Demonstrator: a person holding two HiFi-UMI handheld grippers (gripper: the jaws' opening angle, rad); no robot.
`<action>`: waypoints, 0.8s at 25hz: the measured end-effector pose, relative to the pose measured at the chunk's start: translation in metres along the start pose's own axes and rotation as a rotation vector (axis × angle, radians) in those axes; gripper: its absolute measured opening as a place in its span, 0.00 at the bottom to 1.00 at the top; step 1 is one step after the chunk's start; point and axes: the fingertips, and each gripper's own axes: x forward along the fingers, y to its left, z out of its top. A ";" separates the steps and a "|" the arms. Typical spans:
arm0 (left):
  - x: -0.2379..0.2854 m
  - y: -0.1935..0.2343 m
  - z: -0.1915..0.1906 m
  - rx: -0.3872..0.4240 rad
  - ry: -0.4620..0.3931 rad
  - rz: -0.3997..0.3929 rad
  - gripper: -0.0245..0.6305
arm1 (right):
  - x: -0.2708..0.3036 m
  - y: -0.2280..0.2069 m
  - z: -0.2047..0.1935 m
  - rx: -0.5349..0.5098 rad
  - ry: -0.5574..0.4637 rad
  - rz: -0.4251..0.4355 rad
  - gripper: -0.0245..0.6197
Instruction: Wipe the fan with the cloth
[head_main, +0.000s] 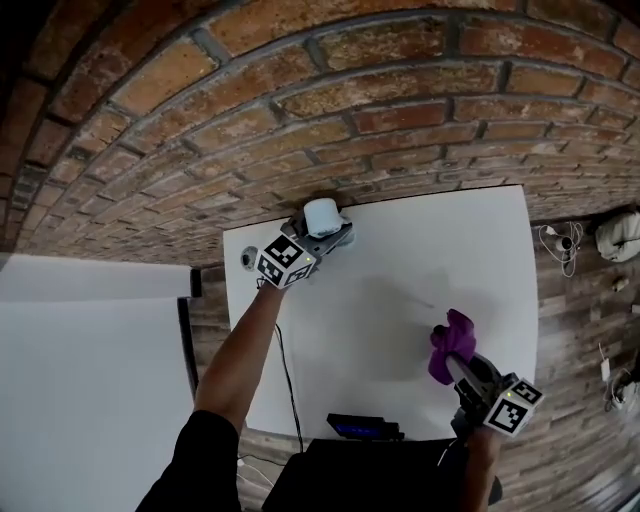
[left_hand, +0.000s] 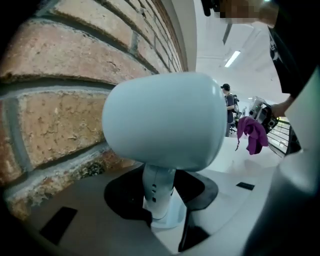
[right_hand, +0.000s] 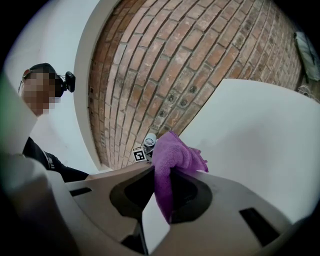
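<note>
A small pale-blue fan (head_main: 322, 215) with a rounded head (left_hand: 165, 120) is at the far left corner of the white table (head_main: 450, 250), close to the brick wall. My left gripper (head_main: 332, 238) reaches it from the near side. Its pads sit against both sides of the fan's short stem (left_hand: 159, 187), just above the base. Whether the base rests on the table I cannot tell. My right gripper (head_main: 456, 362) is over the table's near right part, shut on a purple cloth (head_main: 450, 340) that bunches out past the jaws (right_hand: 175, 155). The cloth (left_hand: 252, 132) hangs apart from the fan.
The brick wall (head_main: 330, 90) runs along the table's far edge. A black device (head_main: 365, 428) lies at the near edge, and a thin cable (head_main: 288, 380) hangs off the left side. A white panel (head_main: 90, 380) stands left. Cables and a pale bundle (head_main: 620, 235) lie on the floor at right.
</note>
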 end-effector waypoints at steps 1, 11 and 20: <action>0.001 -0.002 0.000 0.011 0.001 -0.018 0.29 | 0.002 0.001 0.001 -0.005 0.006 0.006 0.15; -0.006 0.006 0.005 -0.016 -0.021 0.013 0.42 | 0.007 0.008 0.002 -0.019 0.031 0.039 0.15; -0.087 -0.011 -0.019 -0.308 -0.139 0.227 0.43 | 0.009 0.042 0.009 0.036 -0.066 0.134 0.15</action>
